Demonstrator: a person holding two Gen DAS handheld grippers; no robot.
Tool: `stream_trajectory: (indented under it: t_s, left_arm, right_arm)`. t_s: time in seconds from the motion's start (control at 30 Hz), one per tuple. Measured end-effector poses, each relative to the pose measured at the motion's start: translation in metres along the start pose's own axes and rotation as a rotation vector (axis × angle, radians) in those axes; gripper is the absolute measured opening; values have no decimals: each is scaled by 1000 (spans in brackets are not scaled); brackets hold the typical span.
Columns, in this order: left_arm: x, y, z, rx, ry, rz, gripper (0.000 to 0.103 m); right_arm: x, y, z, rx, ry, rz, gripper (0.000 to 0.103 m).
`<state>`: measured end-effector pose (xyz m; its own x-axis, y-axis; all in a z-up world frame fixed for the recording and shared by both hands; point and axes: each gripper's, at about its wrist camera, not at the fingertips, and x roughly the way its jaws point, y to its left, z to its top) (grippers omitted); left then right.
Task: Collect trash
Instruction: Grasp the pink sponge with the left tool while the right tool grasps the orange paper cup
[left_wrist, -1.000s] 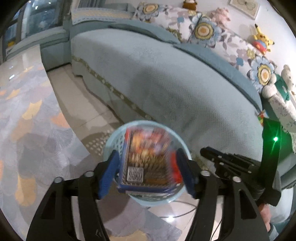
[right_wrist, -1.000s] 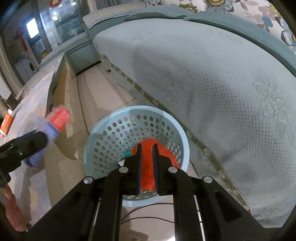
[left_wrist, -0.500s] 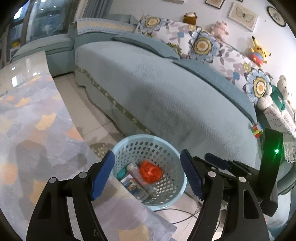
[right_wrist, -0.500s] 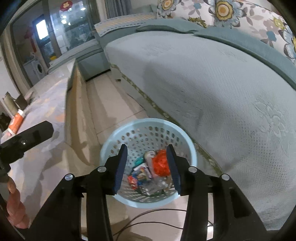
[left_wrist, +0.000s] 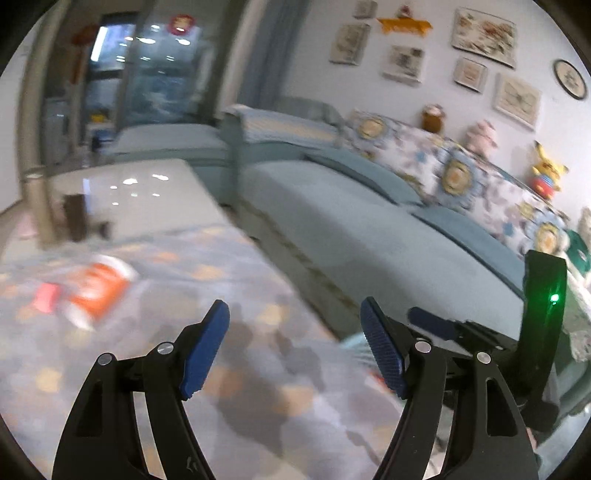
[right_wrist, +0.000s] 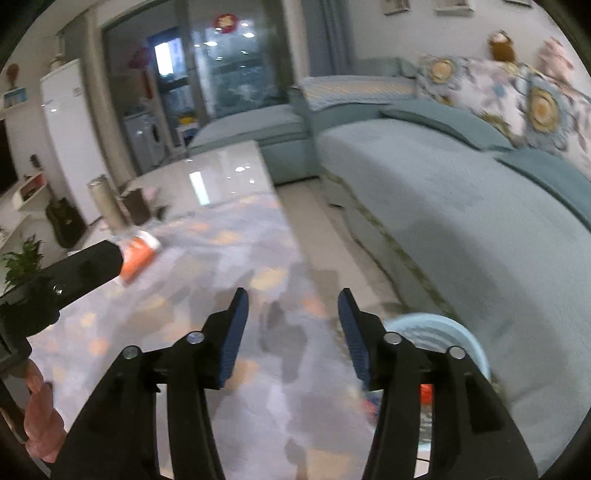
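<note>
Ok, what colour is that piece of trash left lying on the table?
Orange and white, a blurred cup-like item; the left wrist view shows it best.

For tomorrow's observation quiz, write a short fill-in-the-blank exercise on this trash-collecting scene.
1. Both the left gripper and right gripper are ____.
2. The basket is light ____.
3. The orange packet lies on the ____.
4. The basket stands beside the ____.

Missing words: open; blue; table; sofa

Your left gripper is level, its blue-padded jaws spread wide with nothing between them. Your right gripper likewise stands with jaws parted and holds nothing. The two are carried side by side. Your left hand grips its handle.
</note>
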<state>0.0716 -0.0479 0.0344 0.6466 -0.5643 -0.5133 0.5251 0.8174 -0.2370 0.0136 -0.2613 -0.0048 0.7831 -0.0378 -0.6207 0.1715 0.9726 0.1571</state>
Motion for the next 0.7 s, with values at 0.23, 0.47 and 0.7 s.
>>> stream_trajectory:
  t_s: [0.23,0.47,0.7]
  left_arm:
    - [-30,141,20,-137,0,185,70]
    - [-2,250,9,-186,46,289,70]
    - [36,323,-20,-278,106,285,70]
  right_arm:
    - [49,132,34,-84,4,112,67]
    - [126,218,40,-99,75,164,75]
    - [201,252,32,-85,155,202,75]
